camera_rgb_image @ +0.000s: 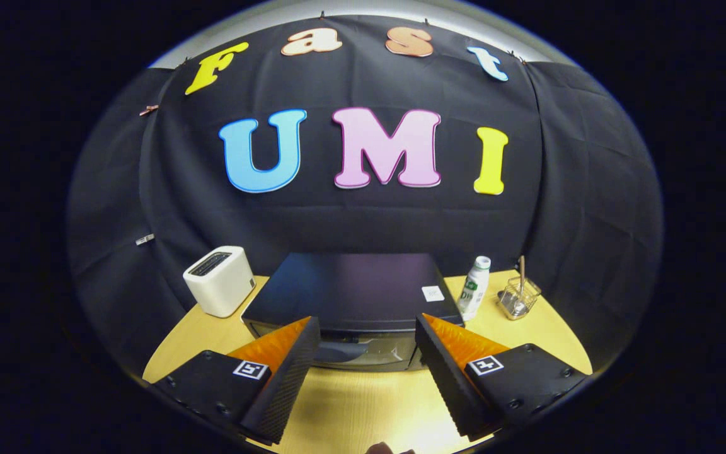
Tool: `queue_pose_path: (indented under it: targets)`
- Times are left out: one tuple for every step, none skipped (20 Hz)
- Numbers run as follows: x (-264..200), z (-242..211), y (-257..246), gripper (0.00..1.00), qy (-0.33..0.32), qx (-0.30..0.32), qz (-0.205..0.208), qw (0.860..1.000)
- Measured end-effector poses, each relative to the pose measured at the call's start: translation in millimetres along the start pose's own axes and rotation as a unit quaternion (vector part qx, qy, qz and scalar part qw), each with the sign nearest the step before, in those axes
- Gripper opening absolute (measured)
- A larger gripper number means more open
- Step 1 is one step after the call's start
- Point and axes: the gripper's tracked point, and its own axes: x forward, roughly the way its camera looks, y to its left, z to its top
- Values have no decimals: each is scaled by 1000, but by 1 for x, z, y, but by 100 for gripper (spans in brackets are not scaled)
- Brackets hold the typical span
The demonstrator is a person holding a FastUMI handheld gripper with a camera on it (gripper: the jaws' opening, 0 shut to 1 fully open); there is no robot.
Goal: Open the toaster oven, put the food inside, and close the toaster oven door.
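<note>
Yellow counter [363,403] runs under the fingers [368,353], which stand wide apart at the lower middle of the frame, holding nothing; just beyond them sits the toaster oven [350,293], its glass door apparently shut; food is not identifiable, so this fits either before loading or after closing; left stands a white toaster [219,280]; right, a bottle [474,287] and wire holder [518,297].

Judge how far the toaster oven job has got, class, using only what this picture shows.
The toaster oven sits on the table with its door closed. No food shows outside it, and its glass is too dim to see inside. The claw is open, holding nothing, just short of the door. That fits the door awaiting opening, or food inside and the door shut again.
</note>
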Motion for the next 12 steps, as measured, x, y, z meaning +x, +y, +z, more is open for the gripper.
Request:
queue_pose_path:
  targets:
    - [-7,12,-8,99,-13,-1,-3,1000]
    - [-14,23,-15,99,-26,1,-5,1000]
    - [-22,35,-22,99,-39,4,-8,999]
    - [-28,46,-31,99,-52,5,-13,999]
    - [-34,58,-40,99,-65,7,-16,998]
    - [-39,69,-49,98,-76,7,-18,997]
    - [-44,79,-58,99,-86,7,-19,996]
    - [-49,88,-66,98,-95,6,-20,995]
    - [-55,96,-76,98,-103,6,-22,994]
    - [-60,104,-86,98,-111,7,-23,994]
    - [-64,111,-95,98,-118,7,-25,993]
    - [-67,118,-105,98,-123,7,-27,992]
